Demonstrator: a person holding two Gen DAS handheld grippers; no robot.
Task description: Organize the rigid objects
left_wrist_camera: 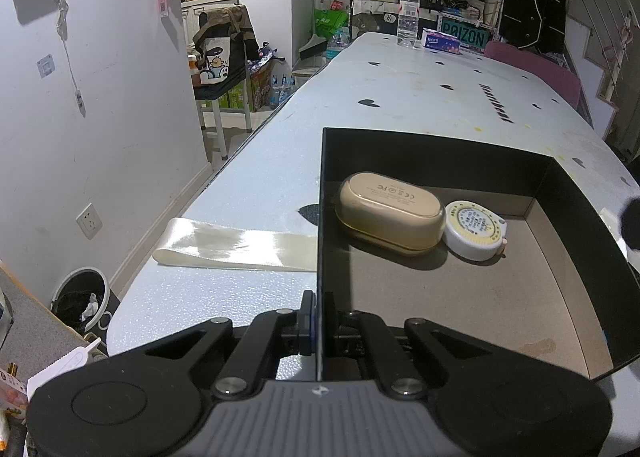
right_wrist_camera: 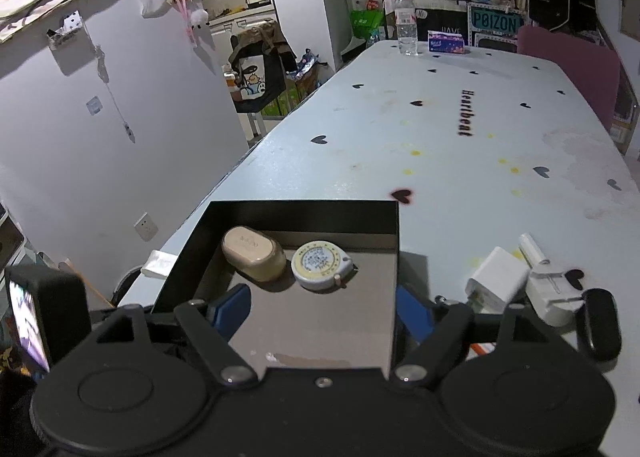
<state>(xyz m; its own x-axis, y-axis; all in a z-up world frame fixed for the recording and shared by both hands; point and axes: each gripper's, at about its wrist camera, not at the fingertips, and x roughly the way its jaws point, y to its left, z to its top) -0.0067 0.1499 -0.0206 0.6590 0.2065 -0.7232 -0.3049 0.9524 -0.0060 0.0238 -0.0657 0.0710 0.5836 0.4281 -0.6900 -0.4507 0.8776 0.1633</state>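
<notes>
**Operator:** State the current step.

**Technician:** Loading the black box (right_wrist_camera: 394, 225). The left gripper (left_wrist_camera: 318, 317) is clenched on the box's left wall, holding it steady. The right gripper (right_wrist_camera: 320, 311) hangs above the box with jaws spread and nothing between them. The beige case (right_wrist_camera: 253, 253) and the round tape measure (right_wrist_camera: 321, 265) lie inside, at the far end, touching each other.

**Operator:** Next move?

**Technician:** Probably a pickup on the table (right_wrist_camera: 460, 177) right of the box. The white charger (right_wrist_camera: 498, 283), white clip (right_wrist_camera: 550, 293) and black oval item (right_wrist_camera: 600, 323) remain outside, packed closely. Approach one item cleanly.
</notes>
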